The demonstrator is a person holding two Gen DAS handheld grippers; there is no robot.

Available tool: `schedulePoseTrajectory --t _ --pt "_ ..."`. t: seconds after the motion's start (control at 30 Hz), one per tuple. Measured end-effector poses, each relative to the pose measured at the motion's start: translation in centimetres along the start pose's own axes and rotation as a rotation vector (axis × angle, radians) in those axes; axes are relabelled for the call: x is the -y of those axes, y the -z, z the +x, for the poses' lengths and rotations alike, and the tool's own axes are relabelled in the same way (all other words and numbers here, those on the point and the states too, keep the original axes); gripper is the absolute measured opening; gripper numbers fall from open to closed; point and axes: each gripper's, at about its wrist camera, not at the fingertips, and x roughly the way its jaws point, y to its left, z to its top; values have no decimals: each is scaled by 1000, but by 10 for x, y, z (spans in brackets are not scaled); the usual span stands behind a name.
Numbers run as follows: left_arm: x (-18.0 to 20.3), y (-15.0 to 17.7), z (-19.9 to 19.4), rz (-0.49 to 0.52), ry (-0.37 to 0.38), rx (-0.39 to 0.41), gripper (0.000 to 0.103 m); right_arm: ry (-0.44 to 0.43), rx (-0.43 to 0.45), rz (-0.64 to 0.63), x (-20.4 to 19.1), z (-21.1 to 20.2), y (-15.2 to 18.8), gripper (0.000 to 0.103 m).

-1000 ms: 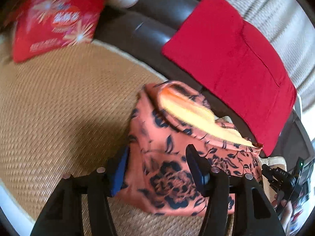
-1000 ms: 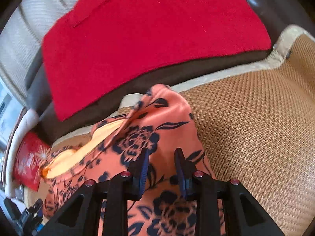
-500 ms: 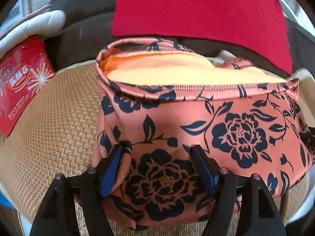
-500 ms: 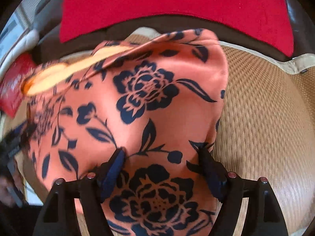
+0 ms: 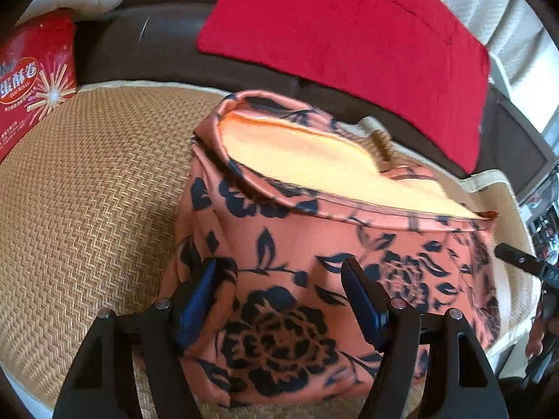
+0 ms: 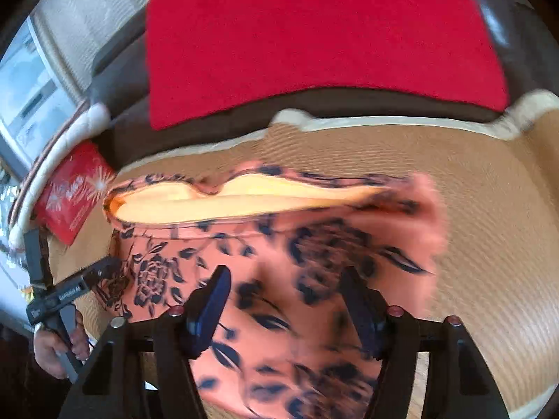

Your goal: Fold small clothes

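Since a second ago both grippers, left (image 5: pixel 279 300) and right (image 6: pixel 286 307), have spread wide, releasing the floral garment (image 5: pixel 307 244), now mid-frame on the woven mat (image 5: pixel 87 188). Regrip one edge squarely before folding.

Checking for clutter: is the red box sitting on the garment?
No, the red box lies on the woven mat, apart from the garment.
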Motion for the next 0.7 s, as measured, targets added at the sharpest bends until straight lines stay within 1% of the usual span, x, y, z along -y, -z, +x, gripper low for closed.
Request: schedulePoseTrajectory --t 0.03,0.07,0.1,0.13,0.2,0.27,0.33,0.4,0.43,0.5,0.53,0.57,0.63,0.7 --pt "1 -3 6 15 -24 -15 72 -18 -25 -7 -5 16 -1 41" --pt "4 -4 10 45 -53 -17 72 -27 -54 -9 -11 28 4 40" --pt "9 -5 12 75 -77 -14 72 -24 -96 -9 -9 40 17 39" --pt "14 -6 15 113 -108 -11 72 -6 -100 -16 -10 48 19 40" --pt "19 -11 21 139 -134 1 72 11 -50 -46 -13 52 12 40" --pt "19 -22 31 103 -122 10 74 11 3 -35 -10 51 -6 40" --pt "23 -33 35 83 -117 -4 76 -11 15 31 3 62 -25 40" --pt "25 -46 37 59 -102 6 76 -46 22 91 12 73 -31 40" --pt "32 -53 33 28 -76 24 76 -57 42 119 15 77 -34 40" --pt "32 -64 30 -22 -46 66 76 -101 119 164 21 73 -36 40" --pt "30 -71 30 -51 -34 103 76 -128 153 185 19 74 -39 40" --pt "28 -75 31 -70 -32 124 76 -150 186 208 20 72 -41 41" --pt "23 -87 42 -127 -27 125 76 -151 214 202 14 72 -40 41" --pt "14 -96 50 -195 2 129 76 -131 197 198 14 76 -38 41"
